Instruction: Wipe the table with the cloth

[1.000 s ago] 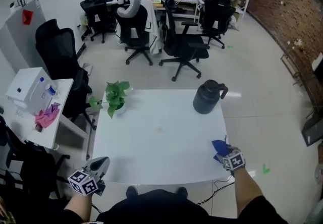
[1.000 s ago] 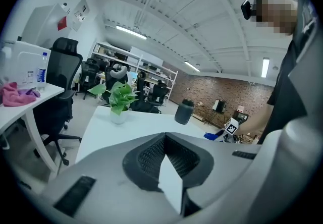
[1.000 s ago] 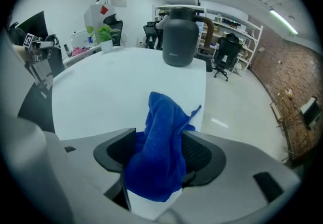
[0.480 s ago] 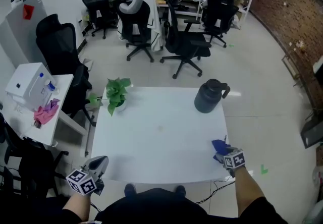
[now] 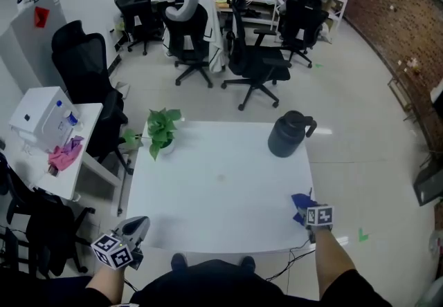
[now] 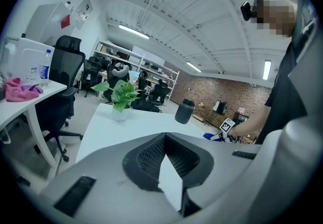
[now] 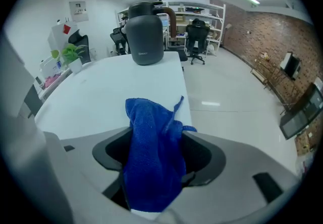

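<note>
The blue cloth lies bunched at the front right corner of the white table. My right gripper is at that corner with the cloth standing between its jaws. Those jaws are opening, and dark gaps show on both sides of the cloth. My left gripper hangs off the table's front left corner with its jaws together and nothing in them. From the left gripper view the table stretches away ahead, with my right arm at its far side.
A dark grey jug stands at the table's back right corner and a potted plant at its back left. A side table with a pink rag and a white box stands to the left. Office chairs stand beyond.
The right gripper has turned a little at the table's corner, with the cloth still at its jaws. The left gripper has stayed where it was.
</note>
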### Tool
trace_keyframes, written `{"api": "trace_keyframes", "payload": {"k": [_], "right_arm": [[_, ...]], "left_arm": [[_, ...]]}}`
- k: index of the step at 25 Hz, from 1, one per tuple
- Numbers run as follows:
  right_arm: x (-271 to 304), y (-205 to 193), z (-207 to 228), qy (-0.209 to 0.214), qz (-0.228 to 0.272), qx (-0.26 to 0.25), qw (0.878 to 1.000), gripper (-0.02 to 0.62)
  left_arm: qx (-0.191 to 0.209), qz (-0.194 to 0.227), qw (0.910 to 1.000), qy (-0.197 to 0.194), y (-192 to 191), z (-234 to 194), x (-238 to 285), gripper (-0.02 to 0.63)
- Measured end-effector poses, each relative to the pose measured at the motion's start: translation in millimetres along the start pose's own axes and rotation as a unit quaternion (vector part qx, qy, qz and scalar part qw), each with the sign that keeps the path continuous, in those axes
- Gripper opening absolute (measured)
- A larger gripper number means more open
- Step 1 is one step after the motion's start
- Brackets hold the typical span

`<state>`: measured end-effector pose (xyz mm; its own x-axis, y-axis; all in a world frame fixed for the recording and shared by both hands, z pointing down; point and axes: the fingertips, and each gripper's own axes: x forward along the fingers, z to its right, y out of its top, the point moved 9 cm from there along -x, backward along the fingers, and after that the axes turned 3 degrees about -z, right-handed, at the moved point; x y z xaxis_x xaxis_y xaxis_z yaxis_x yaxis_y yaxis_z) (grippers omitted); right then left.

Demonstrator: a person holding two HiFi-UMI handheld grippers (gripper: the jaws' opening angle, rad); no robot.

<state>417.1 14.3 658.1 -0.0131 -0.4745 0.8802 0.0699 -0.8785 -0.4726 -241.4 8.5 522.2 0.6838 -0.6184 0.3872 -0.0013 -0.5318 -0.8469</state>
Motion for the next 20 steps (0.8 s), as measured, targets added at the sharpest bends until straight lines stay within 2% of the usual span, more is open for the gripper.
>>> {"api": "trace_keyframes", "payload": {"k": [2, 5, 7, 10, 13, 20], "right_arm": [[0, -2, -3, 0.006, 0.006, 0.001, 1.0, 0.277], [-1, -3, -13, 0.016, 0.009, -0.023, 1.0, 0.156], [0, 0, -18, 0.023, 0.005, -0.042, 0.999, 0.107], [-3, 10, -30, 0.039, 0.01, -0.085, 0.996, 0.098], [-9, 41, -60, 0.071, 0.051, -0.141, 0.986, 0.098], [0, 143, -177, 0.139, 0.11, -0.274, 0.945, 0.098]], "left_arm": [[-0.002, 0.001, 1.0, 0.002, -2, 1, -2, 0.0], [-0.003, 0.002, 1.0, 0.003, -3, 1, -4, 0.0], [-0.003, 0.004, 1.0, 0.003, -3, 1, -5, 0.0], [-0.003, 0.009, 0.9999, 0.005, -3, 0, -7, 0.0], [-0.006, 0.017, 0.9998, 0.006, -2, -5, -8, 0.0], [-0.001, 0.026, 0.9996, 0.008, 2, -15, -8, 0.0]]}}
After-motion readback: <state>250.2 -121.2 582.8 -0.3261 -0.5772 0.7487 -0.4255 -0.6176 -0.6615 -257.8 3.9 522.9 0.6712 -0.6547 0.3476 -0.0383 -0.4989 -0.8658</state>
